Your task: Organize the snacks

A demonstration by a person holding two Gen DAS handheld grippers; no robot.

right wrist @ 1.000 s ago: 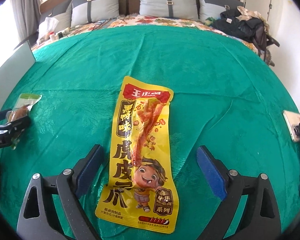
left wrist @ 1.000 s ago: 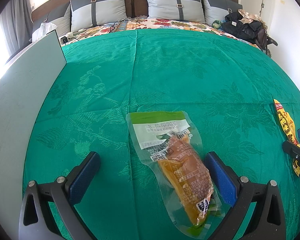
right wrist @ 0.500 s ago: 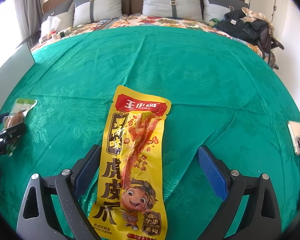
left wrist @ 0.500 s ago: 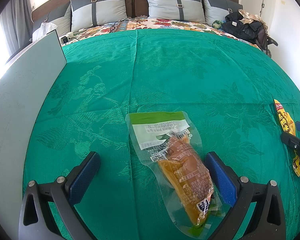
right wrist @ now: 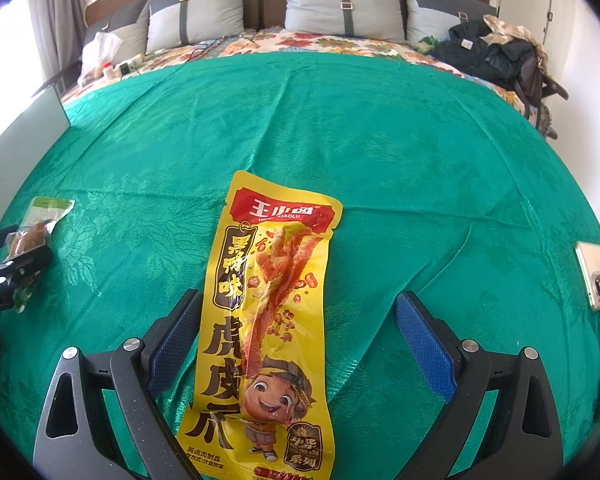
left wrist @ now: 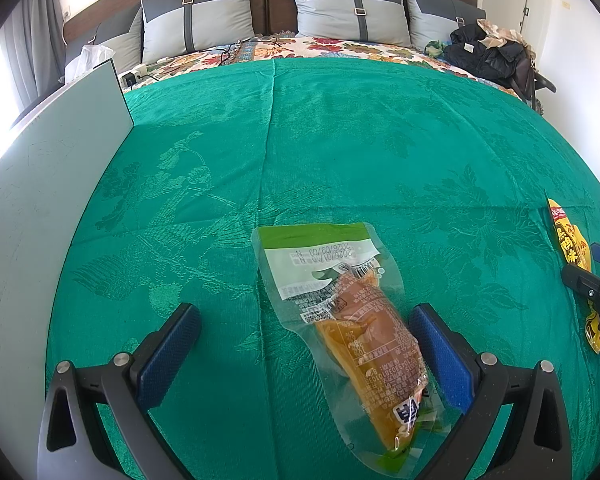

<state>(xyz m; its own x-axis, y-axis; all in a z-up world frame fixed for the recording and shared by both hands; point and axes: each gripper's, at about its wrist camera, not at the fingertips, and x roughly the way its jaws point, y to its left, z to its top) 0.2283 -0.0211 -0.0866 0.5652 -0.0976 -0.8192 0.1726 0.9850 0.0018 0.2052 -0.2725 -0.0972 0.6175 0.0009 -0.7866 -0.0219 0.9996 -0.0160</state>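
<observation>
Snacks are seen in two places on the bed, and neither is yet gripped. A clear plastic pouch with a green top band and an orange-brown filling (left wrist: 352, 332) lies flat on the green patterned bedspread (left wrist: 340, 140), set at a slant between the blue-padded fingers of the left claw (left wrist: 304, 344), which is spread wide; the pouch's lower part lies just beside the right-hand pad, and contact cannot be told. A long yellow foil packet with a red header and a cartoon child (right wrist: 266, 320) lies lengthwise between the fingers of the right claw (right wrist: 300, 340), also spread wide, with the left-hand pad just beside the packet's edge. The two snacks lie well apart, one toward each side of the bedspread. A pale grey flat board (left wrist: 40, 200) stands along the left edge of the bed, and a phone (right wrist: 594, 276) lies at the right edge. No tray or box for the snacks is shown. The task is judged to be at its start: both packets remain to be clamped, lifted and gathered or lined up.
</observation>
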